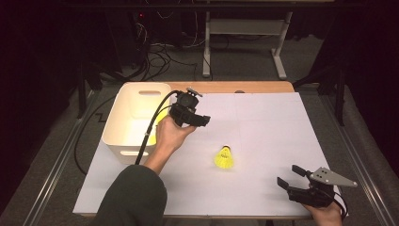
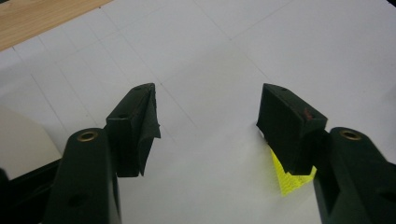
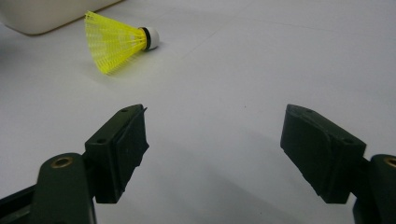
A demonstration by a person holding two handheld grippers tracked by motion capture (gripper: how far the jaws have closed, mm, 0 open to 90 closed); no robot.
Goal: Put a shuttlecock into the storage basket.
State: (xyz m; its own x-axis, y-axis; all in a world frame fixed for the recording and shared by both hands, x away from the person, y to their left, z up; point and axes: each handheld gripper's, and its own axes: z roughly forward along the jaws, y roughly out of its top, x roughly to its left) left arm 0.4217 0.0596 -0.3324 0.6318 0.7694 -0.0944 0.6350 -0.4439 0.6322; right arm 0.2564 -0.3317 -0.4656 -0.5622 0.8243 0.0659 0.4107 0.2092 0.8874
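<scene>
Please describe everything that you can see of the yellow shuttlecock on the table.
The shuttlecock has a bright yellow mesh skirt, plastic by its look, a black band and a white rounded cork tip. It lies on its side on the white table sheet, in the open between both grippers, near the white bin. Nothing but the sheet touches it.

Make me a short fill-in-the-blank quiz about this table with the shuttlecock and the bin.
1. The shuttlecock on the table has a skirt coloured ____.
2. It lies on its ____, not standing on its cork.
3. The left gripper is beside the white ____, its jaws apart.
4. The right gripper has ____ between its jaws.

Missing words: yellow; side; bin; nothing
</scene>
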